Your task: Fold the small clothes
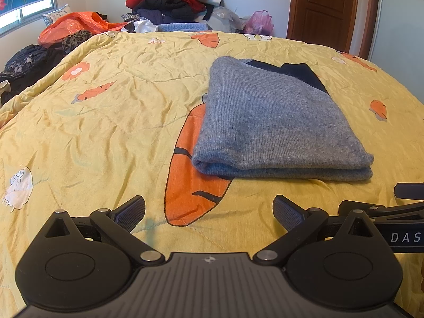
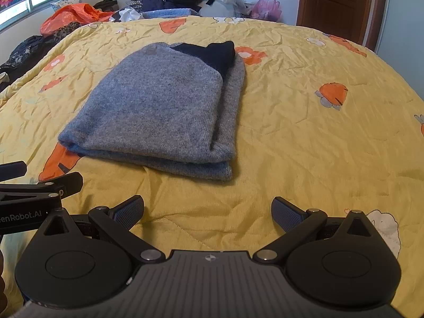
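A grey knitted sweater point(image 1: 275, 122) with a dark navy part at its far end lies folded into a flat rectangle on the yellow carrot-print quilt point(image 1: 106, 122). In the right wrist view the same sweater point(image 2: 159, 106) sits ahead and to the left. My left gripper point(image 1: 209, 212) is open, with nothing between its fingers, just short of the sweater's near edge. My right gripper point(image 2: 208, 212) is also open and empty, over bare quilt point(image 2: 318, 145) in front of the fold. Each gripper shows at the edge of the other's view.
A tall heap of red, black and blue clothes point(image 1: 172, 0) stands behind the bed. An orange plastic bag point(image 1: 71, 25) and dark garments point(image 1: 29, 61) lie at the far left. A pink bag point(image 1: 259, 22) and a brown door point(image 1: 323, 8) are at the back right.
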`<state>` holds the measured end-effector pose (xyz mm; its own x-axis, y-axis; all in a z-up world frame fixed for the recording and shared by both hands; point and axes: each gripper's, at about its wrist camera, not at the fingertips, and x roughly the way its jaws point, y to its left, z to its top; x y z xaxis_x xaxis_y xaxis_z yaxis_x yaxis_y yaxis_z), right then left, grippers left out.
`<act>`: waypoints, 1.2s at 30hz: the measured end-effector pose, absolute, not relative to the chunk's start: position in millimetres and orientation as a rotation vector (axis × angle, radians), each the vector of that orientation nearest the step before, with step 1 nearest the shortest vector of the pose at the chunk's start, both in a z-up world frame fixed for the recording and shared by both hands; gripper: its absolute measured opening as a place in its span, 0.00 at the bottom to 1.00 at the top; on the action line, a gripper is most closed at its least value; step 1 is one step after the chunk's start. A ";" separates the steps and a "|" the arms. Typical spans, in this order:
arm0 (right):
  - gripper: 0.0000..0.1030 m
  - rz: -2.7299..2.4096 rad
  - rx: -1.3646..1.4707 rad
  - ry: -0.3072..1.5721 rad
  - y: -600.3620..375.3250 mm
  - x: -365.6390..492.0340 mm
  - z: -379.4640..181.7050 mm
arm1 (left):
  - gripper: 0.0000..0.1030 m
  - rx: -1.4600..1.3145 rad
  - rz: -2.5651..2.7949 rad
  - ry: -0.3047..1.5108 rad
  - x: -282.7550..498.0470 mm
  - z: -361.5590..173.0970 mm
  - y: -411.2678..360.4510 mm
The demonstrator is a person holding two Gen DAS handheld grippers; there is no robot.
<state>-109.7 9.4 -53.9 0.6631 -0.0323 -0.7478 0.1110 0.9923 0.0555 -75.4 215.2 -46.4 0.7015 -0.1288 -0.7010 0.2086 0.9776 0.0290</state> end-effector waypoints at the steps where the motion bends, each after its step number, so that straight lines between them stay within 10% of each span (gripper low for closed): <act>1: 0.99 -0.081 0.098 0.842 9.7 -109.9 -53.6 | 1.00 0.109 -0.188 0.771 -75.4 -46.4 215.2; 36: 0.98 -0.054 0.093 0.736 10.3 -119.1 -47.0 | 1.00 0.100 -0.196 0.780 -74.2 -46.7 214.5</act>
